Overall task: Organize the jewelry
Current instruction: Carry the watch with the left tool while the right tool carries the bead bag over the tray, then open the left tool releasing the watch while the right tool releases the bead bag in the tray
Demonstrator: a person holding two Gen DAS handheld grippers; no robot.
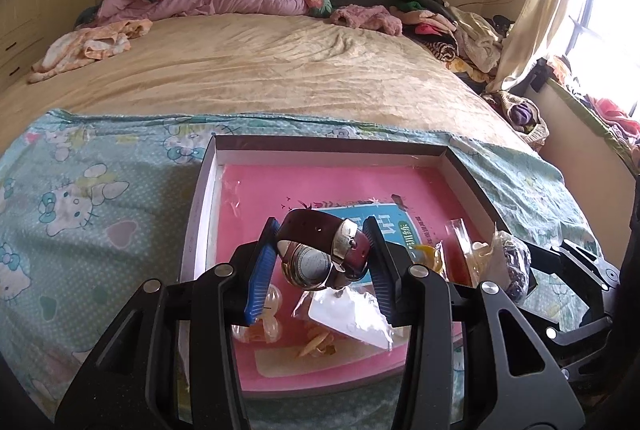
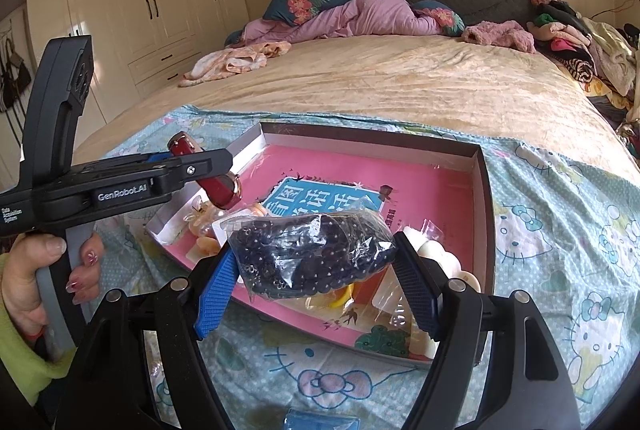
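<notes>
Between left hand-held gripper (image 1: 322,262) pads, watch (image 1: 320,254)

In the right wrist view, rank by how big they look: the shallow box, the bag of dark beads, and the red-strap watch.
1. Shallow box, largest by far.
2. Bag of dark beads, though it sits near the camera in the right gripper, which inflates it.
3. Watch, smallest, partly hidden by the left gripper.

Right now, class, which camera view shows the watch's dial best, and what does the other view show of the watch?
The left wrist view: the watch sits between the left gripper fingers, dial facing the camera. The right wrist view shows only its red strap sticking out past the gripper's side; the dial is hidden.
</notes>
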